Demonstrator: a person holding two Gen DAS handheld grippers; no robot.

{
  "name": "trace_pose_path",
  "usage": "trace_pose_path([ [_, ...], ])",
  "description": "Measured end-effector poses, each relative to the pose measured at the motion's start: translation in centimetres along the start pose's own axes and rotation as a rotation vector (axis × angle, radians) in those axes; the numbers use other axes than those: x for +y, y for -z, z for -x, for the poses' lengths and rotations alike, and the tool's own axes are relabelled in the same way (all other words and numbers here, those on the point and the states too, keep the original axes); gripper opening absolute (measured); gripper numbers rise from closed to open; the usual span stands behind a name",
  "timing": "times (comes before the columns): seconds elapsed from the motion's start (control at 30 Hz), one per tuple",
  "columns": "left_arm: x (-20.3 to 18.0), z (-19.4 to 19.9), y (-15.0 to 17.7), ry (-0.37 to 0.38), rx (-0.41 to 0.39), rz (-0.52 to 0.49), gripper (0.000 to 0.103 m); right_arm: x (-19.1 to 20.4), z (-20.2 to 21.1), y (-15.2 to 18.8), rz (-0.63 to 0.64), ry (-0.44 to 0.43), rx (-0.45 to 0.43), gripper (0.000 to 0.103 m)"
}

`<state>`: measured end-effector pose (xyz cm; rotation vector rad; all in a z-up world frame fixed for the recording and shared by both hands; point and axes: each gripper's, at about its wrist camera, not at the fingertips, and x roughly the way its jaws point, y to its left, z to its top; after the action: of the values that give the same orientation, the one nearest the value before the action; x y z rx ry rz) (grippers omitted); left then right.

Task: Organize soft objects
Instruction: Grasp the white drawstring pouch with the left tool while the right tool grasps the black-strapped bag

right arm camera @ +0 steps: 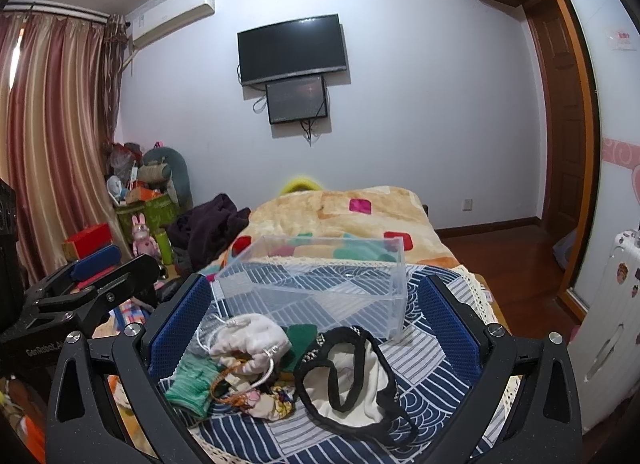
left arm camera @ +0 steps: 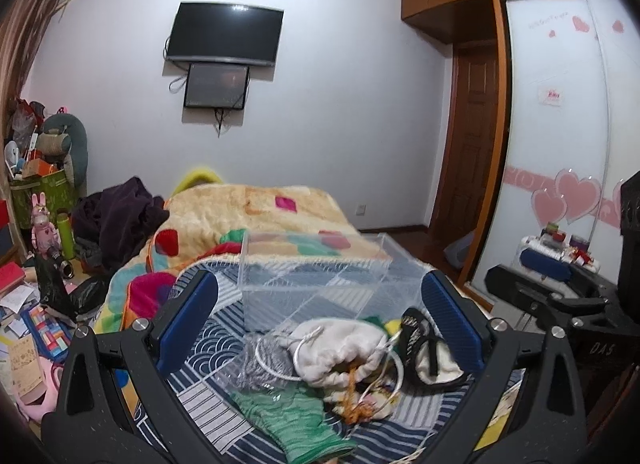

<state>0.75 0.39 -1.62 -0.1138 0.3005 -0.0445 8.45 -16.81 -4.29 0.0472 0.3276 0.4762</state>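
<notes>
Blue-padded left gripper [left arm camera: 320, 320] and right gripper [right arm camera: 316, 316] jaws gape wide, holding nothing.

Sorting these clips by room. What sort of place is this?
A home bedroom, most likely: a bed with a plush blanket, a wall-mounted TV facing it, and a sliding-door wardrobe with pink heart decals.

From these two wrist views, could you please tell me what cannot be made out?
- Left wrist view: green knit piece, near end cut off by the bottom edge.
- Right wrist view: floral fabric, mostly buried under the white drawstring pouch.
- Both views: clear box, contents uncertain through glare.
</notes>
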Motion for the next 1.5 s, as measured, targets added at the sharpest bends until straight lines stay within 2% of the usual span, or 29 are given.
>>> trace_pose_path([
  [0.2, 2.0, -3.0, 1.8, -0.017, 0.107, 0.032, 0.103, -0.8, -2.4, 1.5, 0.004, 0.008, 0.09, 0.103],
  [0.33, 3.4, -4.5, 2.9, -0.041, 0.151, 0.066, 0.103, -1.5, -3.7, 2.8, -0.01, 0.016, 0.15, 0.103],
  [0.4, 3.9, -4.9, 3.2, -0.028, 0.164, 0.091, 0.102, -2.0, -4.5, 3.4, -0.021, 0.028, 0.182, 0.103],
  [0.5, 3.6, -5.5, 3.5, 0.005, 0.177, 0.093, 0.093, -2.5, -5.0, 4.0, -0.037, 0.041, 0.214, 0.101],
  [0.57, 2.8, -6.1, 3.7, 0.017, 0.188, 0.081, 0.092, -2.8, -5.3, 4.3, -0.054, 0.039, 0.237, 0.093],
  [0.63, 2.2, -6.5, 3.8, 0.033, 0.198, 0.076, 0.089, -3.0, -5.7, 4.5, -0.067, 0.031, 0.258, 0.091],
  [0.67, 1.9, -6.9, 3.9, 0.048, 0.209, 0.076, 0.086, -3.0, -5.8, 4.7, -0.069, 0.031, 0.266, 0.09],
  [0.77, 1.0, -7.9, 4.2, 0.091, 0.242, 0.072, 0.084, -3.0, -6.2, 5.1, -0.065, 0.029, 0.293, 0.087],
  [0.9, 0.2, -9.6, 5.2, 0.099, 0.301, 0.064, 0.079, -3.2, -7.0, 5.6, -0.083, 0.008, 0.324, 0.085],
  [0.97, 0.3, -10.3, 6.0, 0.114, 0.336, 0.081, 0.073, -3.5, -7.1, 5.8, -0.098, -0.004, 0.333, 0.079],
  [1.1, 0.5, -10.3, 6.4, 0.113, 0.338, 0.09, 0.065, -4.3, -7.2, 5.9, -0.141, -0.023, 0.354, 0.063],
  [1.17, 0.4, -10.2, 6.6, 0.114, 0.34, 0.087, 0.055, -4.7, -7.3, 6.0, -0.153, -0.009, 0.36, 0.045],
  [1.27, 0.5, -10.3, 6.9, 0.111, 0.352, 0.085, 0.04, -5.6, -7.7, 6.6, -0.178, -0.003, 0.398, 0.028],
  [1.43, 0.8, -10.1, 6.9, 0.105, 0.353, 0.094, 0.029, -5.2, -7.7, 7.0, -0.16, 0.008, 0.408, 0.012],
  [1.5, 0.9, -9.9, 6.8, 0.104, 0.349, 0.101, 0.022, -5.1, -7.5, 6.8, -0.154, 0.013, 0.396, 0.009],
])
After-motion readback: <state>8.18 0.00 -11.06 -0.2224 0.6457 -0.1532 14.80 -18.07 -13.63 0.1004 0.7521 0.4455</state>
